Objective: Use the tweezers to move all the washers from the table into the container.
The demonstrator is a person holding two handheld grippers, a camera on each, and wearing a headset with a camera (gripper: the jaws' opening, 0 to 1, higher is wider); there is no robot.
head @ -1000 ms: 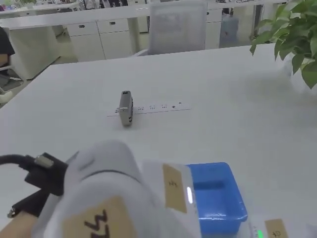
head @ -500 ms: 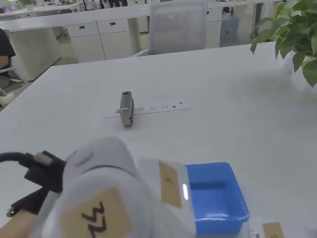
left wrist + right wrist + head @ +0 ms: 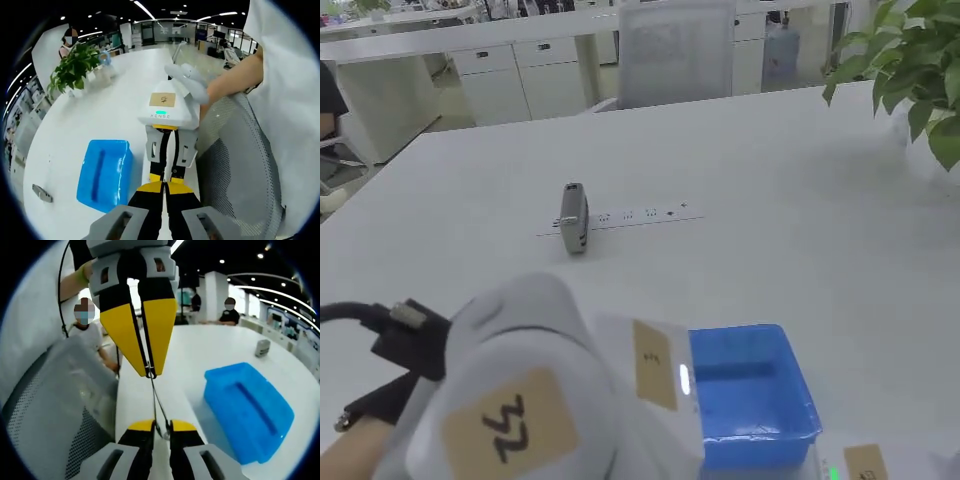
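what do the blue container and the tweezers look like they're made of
The blue container looks like moulded plastic, smooth and perhaps slightly translucent: its rim and corners show paler and soft-edged. The tweezers look like thin metal, with two fine, stiff, dark blades, though they are too slim to be sure.

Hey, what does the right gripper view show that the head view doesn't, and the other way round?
Right gripper view: the tweezers stretched between the right gripper, shut on one end, and the left gripper, pinching the other end; also a mesh chair. Head view: a power strip and a plant. Shared: the blue container, the grey adapter and the white table.
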